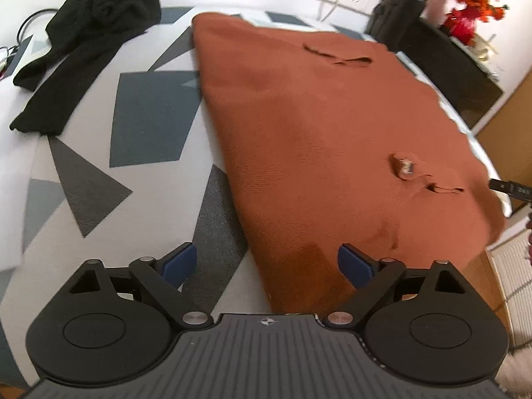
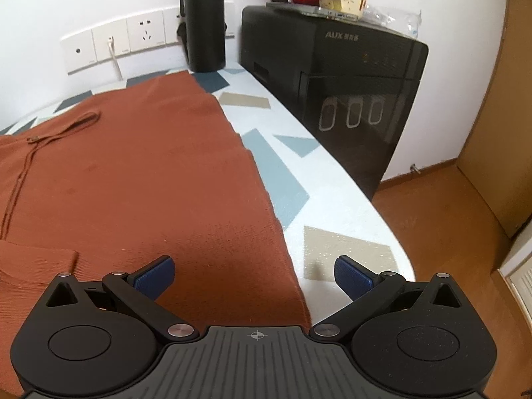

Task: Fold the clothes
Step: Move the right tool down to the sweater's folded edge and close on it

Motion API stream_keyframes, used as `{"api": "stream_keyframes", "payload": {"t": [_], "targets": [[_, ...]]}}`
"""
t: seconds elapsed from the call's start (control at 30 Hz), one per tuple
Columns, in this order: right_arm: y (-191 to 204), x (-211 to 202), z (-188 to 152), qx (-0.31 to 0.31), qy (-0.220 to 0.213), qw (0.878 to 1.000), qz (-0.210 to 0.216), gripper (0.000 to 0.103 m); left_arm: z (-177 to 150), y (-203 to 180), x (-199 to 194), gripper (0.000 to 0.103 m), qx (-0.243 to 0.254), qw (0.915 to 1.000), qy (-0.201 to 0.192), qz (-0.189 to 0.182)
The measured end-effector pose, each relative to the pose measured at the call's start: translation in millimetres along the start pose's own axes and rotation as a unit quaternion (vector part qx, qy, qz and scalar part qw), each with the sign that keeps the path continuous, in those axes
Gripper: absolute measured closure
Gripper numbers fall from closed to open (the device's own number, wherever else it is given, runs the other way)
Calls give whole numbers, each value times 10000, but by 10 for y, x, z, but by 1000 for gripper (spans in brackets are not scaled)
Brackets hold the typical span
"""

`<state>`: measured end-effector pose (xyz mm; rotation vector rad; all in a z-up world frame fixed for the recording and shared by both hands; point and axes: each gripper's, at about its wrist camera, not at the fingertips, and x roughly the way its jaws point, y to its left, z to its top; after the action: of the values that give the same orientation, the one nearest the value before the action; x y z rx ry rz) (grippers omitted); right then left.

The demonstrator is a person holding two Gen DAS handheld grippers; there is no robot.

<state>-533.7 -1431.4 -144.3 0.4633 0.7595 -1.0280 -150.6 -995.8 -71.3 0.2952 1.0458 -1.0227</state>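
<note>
The rust knit garment [image 1: 316,139] lies spread flat on a table [image 1: 149,113] patterned with grey and blue shapes; its near end is hidden behind the left gripper [image 1: 267,266], and the left view is slightly blurred. A button [image 1: 404,166] on it is hard to make out. A crumpled black garment [image 1: 83,43] lies far left. The right gripper [image 2: 254,277] hangs over the rust knit's right edge. Both grippers are spread wide, gripping nothing. A glossy black appliance [image 2: 332,76] stands right of the table, a matte black bottle [image 2: 204,23] at the far edge.
</note>
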Motion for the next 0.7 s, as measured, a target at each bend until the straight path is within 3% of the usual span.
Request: {"api": "stream_keyframes", "payload": {"t": [0.13, 0.27, 0.43, 0.7], "targets": [[85, 135, 3, -60, 89, 9999, 62, 1, 55, -73, 126, 9, -28, 9998, 21, 215], [209, 211, -15, -350, 128, 9992, 140, 1, 90, -164, 215, 0, 52, 9990, 88, 436], [199, 249, -10, -83, 92, 9995, 273, 1, 102, -274, 291, 0, 228, 9960, 126, 858], [184, 268, -6, -115, 46, 9994, 310, 1, 140, -295, 354, 0, 323, 9952, 51, 922]]}}
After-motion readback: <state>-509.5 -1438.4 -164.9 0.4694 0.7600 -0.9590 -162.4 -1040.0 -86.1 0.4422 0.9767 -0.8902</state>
